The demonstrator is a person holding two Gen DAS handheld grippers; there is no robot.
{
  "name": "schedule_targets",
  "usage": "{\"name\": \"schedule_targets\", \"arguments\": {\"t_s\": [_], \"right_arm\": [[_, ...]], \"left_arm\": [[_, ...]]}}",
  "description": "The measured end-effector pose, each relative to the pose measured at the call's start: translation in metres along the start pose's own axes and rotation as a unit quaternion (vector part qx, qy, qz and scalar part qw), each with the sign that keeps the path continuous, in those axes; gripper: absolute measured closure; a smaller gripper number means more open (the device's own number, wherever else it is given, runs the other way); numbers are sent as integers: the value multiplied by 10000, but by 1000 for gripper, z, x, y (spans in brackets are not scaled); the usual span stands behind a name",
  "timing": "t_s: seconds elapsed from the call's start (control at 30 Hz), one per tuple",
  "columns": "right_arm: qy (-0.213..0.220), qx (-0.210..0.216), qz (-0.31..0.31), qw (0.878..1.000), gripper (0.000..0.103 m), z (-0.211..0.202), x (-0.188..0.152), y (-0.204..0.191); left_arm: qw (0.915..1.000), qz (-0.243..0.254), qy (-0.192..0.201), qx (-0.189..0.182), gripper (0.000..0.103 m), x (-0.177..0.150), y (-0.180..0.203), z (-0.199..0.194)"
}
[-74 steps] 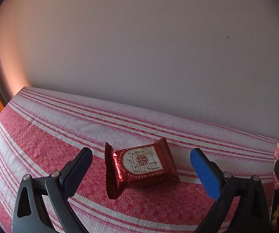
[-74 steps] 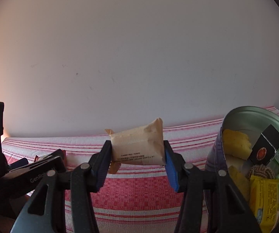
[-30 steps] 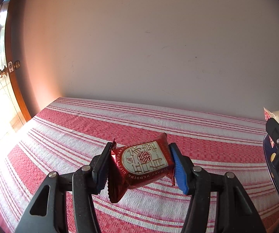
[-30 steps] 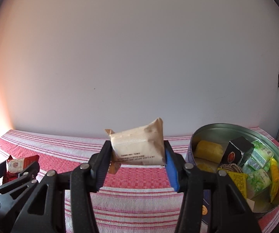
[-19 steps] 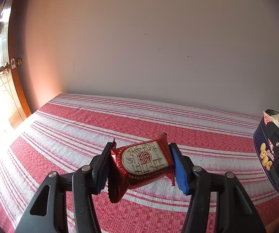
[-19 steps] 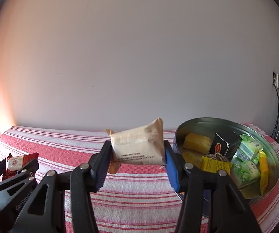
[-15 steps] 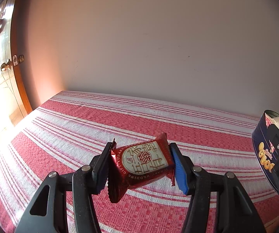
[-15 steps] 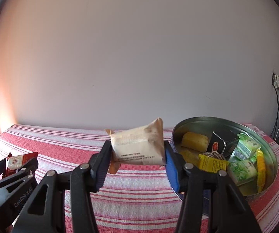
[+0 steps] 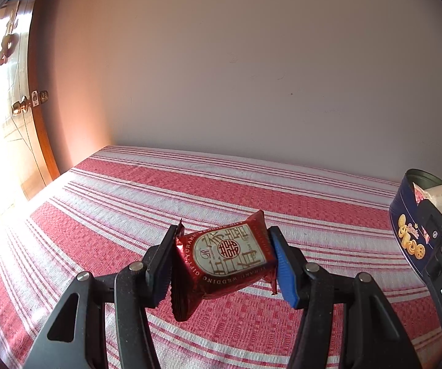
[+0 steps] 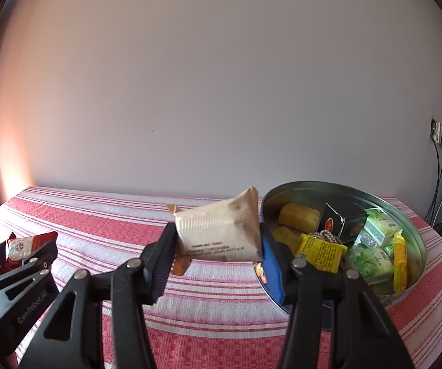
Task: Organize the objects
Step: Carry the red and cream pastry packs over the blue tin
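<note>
1. Left gripper (image 9: 224, 256): jaws closed onto a glossy dark-red foil snack packet with a cream label panel (image 9: 228, 253). One black pad presses the packet's left crimped end, the blue pad its right end. Packet is held clear above the surface, tilted slightly up to the right.
2. Right gripper (image 10: 218, 253): jaws closed onto a beige matte pillow-shaped wrapped snack with small printed text (image 10: 219, 230). Packet is pinched at both ends and carried in the air, just left of the tin's rim in the right wrist view.
3. Surface: covered by a red-and-white striped woven cloth (image 9: 190, 190), running back to a plain pale wall (image 10: 221, 77).
4. Round metal tin with a dark blue printed outer wall and bare silver interior (image 10: 337, 186) stands on the cloth at the right. Contents visible: yellow wrapped pieces, a small black box with a red emblem (image 10: 342, 223), several green-and-white packets (image 10: 377, 226), a yellow printed sachet (image 10: 322, 252).
5. In the left wrist view the tin's blue wall with cookie print (image 9: 408, 236) sits at the right edge, the right gripper's black body in front of it.
6. In the right wrist view the left gripper shows at the lower left, the red packet between its jaws.
7. Wooden door frame with brass hardware (image 9: 29, 104) at far left, strongly backlit.
</note>
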State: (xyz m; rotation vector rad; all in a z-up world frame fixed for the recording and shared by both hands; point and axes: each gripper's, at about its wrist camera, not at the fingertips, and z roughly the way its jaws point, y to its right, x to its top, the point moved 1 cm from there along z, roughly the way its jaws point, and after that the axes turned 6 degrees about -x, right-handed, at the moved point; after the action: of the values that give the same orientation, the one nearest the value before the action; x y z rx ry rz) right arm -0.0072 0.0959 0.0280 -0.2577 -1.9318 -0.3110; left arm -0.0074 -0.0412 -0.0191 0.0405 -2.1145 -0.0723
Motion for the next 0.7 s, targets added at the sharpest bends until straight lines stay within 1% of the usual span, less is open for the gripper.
{"name": "schedule_targets", "arguments": {"t_s": [0.23,0.57,0.7], "right_arm": [[-10,11,-5,10000,51,4,-8,10],[52,28,48,10000,51,-8,-10,33],[65,31,87,9999,51,-10,-10,45]], "left_arm": [[10000,61,48,19,44,-6,7,-9],[9999,109,-1,-14,44,-12,17,-11],[9999,13,-75,-128,44,-15,26,-12]]}}
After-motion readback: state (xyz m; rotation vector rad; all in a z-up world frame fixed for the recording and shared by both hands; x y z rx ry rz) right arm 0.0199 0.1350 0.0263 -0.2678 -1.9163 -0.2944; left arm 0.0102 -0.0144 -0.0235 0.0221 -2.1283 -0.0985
